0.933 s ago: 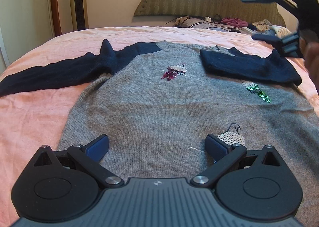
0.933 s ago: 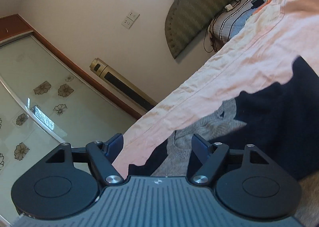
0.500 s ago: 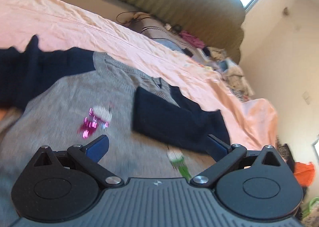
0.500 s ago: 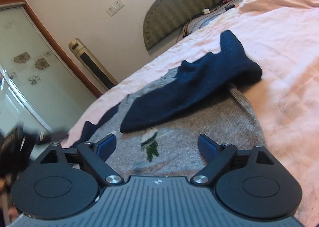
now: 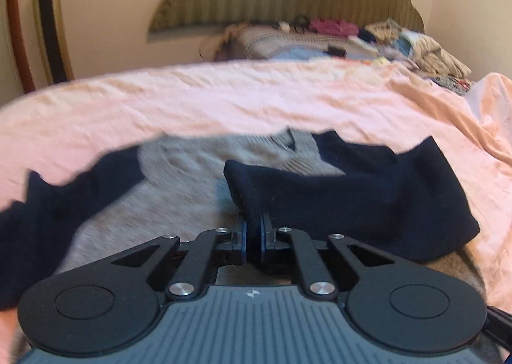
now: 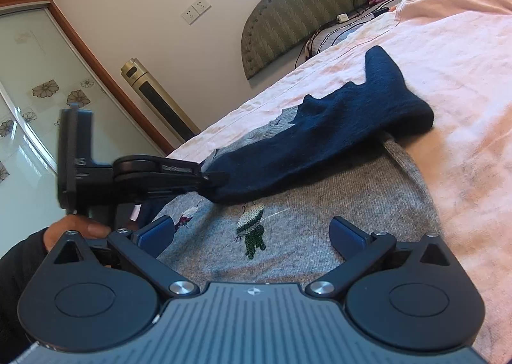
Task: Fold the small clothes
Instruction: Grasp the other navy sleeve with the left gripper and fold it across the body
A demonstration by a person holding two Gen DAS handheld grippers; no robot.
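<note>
On the left, the far sleeve (image 5: 48,213) is spread flat on the pink sheet (image 5: 224,98), not yet folded. My left gripper (image 5: 252,233) has just snapped closed from wide open, and its pads now pinch the cuff of the folded sleeve (image 5: 352,201), which lies across the chest of the grey sweater (image 5: 179,191). A moment ago that cuff lay loose there with nothing on it. Seen from my right side, the left gripper (image 6: 208,177) clamps the cuff end. My right gripper (image 6: 252,233) has just spread fully; nothing sits between its pads, and it hovers over the sweater's (image 6: 320,204) lower front. I judge I am about to reposition this sleeve, so the fold is early.
</note>
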